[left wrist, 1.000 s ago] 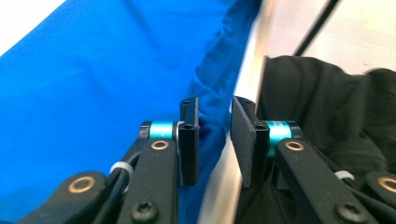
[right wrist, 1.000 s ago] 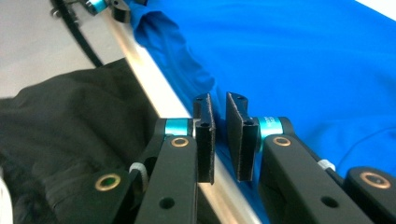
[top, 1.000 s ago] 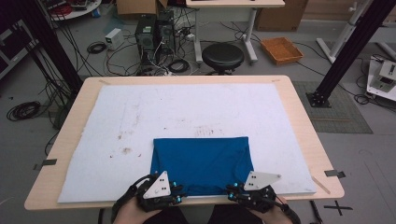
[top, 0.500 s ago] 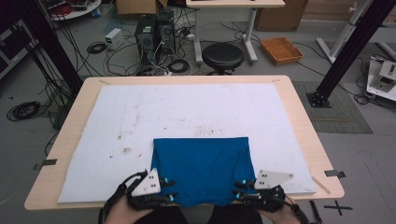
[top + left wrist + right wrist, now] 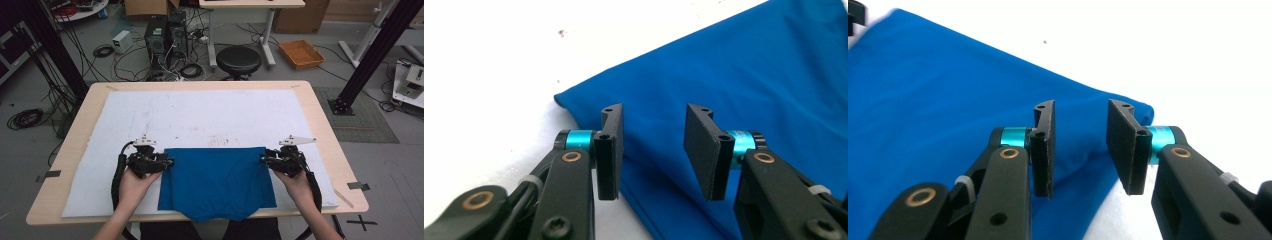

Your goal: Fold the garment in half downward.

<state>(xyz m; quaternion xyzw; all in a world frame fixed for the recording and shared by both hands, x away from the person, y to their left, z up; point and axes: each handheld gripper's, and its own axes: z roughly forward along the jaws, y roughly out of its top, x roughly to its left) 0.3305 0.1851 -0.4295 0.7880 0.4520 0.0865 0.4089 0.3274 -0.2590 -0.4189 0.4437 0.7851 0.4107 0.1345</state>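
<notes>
The person's forearms are bare, with no sleeves. Each hand carries a black tool: the left tool (image 5: 167, 162) and the right tool (image 5: 263, 159) both bear a grey three-cornered plate on top and trail a thick black cable. Up close, the flat black jaws sit on turquoise collars, with brass-coloured rivets, dark screws and white cable ties.

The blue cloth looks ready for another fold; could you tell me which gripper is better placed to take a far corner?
Neither clearly. The left gripper is at the blue cloth's far left corner and the right gripper at its far right corner. Both have just been opening, with nothing pinched, so likely both grip together.
</notes>
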